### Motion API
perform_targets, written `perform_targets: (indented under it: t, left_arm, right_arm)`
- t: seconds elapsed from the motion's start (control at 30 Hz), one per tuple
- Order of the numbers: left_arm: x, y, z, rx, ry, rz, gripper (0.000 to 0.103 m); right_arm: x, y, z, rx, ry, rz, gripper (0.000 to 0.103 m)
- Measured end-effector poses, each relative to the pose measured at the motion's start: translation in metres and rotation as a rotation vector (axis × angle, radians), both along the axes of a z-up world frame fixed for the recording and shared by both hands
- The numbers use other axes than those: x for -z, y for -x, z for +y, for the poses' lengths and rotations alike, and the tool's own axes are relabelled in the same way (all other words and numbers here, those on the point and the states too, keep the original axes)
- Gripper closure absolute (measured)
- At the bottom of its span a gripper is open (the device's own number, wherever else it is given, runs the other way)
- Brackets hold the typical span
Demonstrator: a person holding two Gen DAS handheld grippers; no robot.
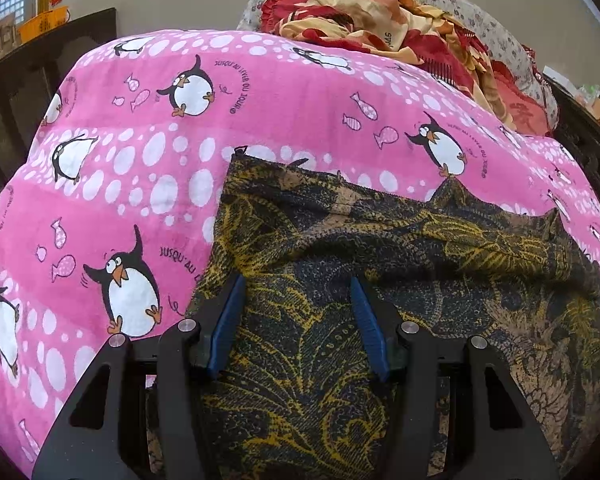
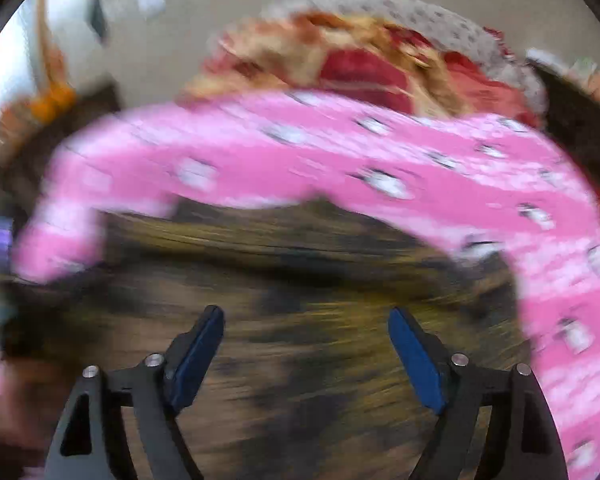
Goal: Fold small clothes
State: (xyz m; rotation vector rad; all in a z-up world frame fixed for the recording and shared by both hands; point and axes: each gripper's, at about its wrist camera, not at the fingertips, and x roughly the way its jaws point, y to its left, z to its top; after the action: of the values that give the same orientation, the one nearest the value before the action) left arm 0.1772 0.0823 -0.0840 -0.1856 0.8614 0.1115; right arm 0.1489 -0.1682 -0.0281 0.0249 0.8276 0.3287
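Observation:
A dark garment [image 1: 380, 240] with a yellow and tan leaf print lies on a pink penguin-print blanket [image 1: 260, 100]. My left gripper [image 1: 297, 280] is shut on a bunched fold of this garment near its closer edge, and creases run out from the blue pads [image 1: 228, 320]. The right wrist view is badly motion-blurred. In it my right gripper [image 2: 306, 312] stands wide open above the garment [image 2: 300, 248], with nothing pinched between its blue pads [image 2: 416, 360]. The pink blanket [image 2: 380, 148] curves around the garment's far side.
A heap of red and yellow bedding [image 1: 380, 12] on a grey flowered pillow sits beyond the blanket. Dark wooden furniture [image 1: 20, 68] stands at the left, and a dark frame [image 1: 588, 136] with small items behind it borders the right. A beige wall is behind.

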Motion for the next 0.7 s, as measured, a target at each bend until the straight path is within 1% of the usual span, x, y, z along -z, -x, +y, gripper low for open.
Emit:
perform_targets:
  t: [0.03,0.07,0.1,0.2,0.23,0.27,0.3,0.33,0.4,0.47,0.5,0.57,0.6,0.63,0.7]
  left_arm:
    - [0.0,0.0,0.0,0.0,-0.001,0.0,0.049]
    - [0.0,0.0,0.0,0.0,0.001,0.0,0.049]
    - [0.0,0.0,0.0,0.0,0.0,0.0,0.049]
    - [0.0,0.0,-0.001,0.001,-0.008,0.001,0.049]
    - [0.0,0.0,-0.001,0.001,-0.007,0.001,0.049]
    - [0.0,0.0,-0.001,0.0,-0.004,0.001,0.049]
    - [0.0,0.0,-0.001,0.0,0.002,0.0,0.049]
    - [0.001,0.0,0.0,0.001,0.006,0.0,0.048]
    - [0.001,-0.001,0.0,0.004,0.012,0.001,0.047]
    - [0.001,-0.002,0.0,0.023,0.025,0.006,0.04]
    - [0.0,-0.003,0.0,0.048,0.044,0.014,0.033]
    - [-0.006,0.0,0.003,0.108,0.055,0.046,0.032]
    - [-0.011,0.006,0.005,0.138,0.055,0.058,0.032]
    - [-0.02,0.021,0.012,0.155,0.062,0.044,0.032]
    - [-0.036,0.055,0.025,0.15,0.084,-0.001,0.032]
  right_arm:
    - [0.0,0.015,0.009,-0.038,-0.034,0.01,0.019]
    - [0.004,0.027,0.018,-0.057,-0.02,0.022,0.019]
    - [0.01,0.037,0.025,-0.066,0.009,0.032,0.018]
    - [0.054,0.064,0.038,-0.107,0.122,0.079,0.016]
    - [0.059,0.074,0.038,-0.101,0.131,0.007,0.014]
    - [0.06,0.079,0.036,-0.097,0.128,-0.019,0.014]
    - [0.059,0.077,0.035,-0.092,0.124,-0.007,0.012]
    - [0.061,0.074,0.035,-0.084,0.129,0.007,0.007]
    - [0.064,0.071,0.033,-0.09,0.12,0.02,0.003]
    - [0.065,0.068,0.033,-0.099,0.109,0.037,0.0]
    - [0.064,0.068,0.033,-0.102,0.111,0.038,0.0]
    - [0.06,0.068,0.033,-0.12,0.111,0.051,0.001]
    - [0.055,0.068,0.03,-0.123,0.12,0.052,0.008]
    - [0.048,0.067,0.028,-0.115,0.135,0.044,0.012]
    - [0.028,0.079,0.006,-0.059,0.154,-0.031,0.012]
